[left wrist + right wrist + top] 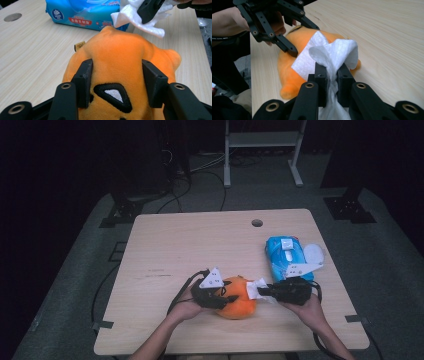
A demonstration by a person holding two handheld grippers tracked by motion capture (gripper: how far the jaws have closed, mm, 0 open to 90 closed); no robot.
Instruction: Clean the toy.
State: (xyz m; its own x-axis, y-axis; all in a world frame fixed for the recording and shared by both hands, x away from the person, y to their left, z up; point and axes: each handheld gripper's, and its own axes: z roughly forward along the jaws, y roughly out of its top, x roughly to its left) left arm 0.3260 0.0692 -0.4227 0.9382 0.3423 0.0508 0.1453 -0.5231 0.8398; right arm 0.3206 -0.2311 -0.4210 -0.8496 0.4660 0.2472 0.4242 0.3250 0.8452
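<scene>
1. Here's the left gripper (117, 75) clamped on the orange plush toy (120, 65); its two black jaws squeeze the soft body from either side, dents showing in the fabric, an embroidered black-and-white patch sitting between them.
2. The plush toy (236, 297) lies near the front edge of the wooden table (200, 240), between the two hands in the high view; the left gripper (222, 296) holds it from the person's left.
3. Over to the right gripper (331, 72); its jaws stand pressed nearly together, pinching a bunched white wipe (334, 52); the free fold of that wipe drapes onto the top of the toy, touching the orange fabric.
4. Behind it, toward the table's right side, lies the blue wet-wipe pack (286, 256), well clear of the toy; a small white round lid-like piece (313, 253) lies just beside it, hard to make out.
5. My read: this is the wiping step, just at first contact; one hand steadies, the other cleans.
6. Next move, as I judge it, calls for dragging the wipe across the plush surface with light pressure; the left grip must hold firm so the toy doesn't slide or roll; the risk is the wipe slipping loose from the pinch.
</scene>
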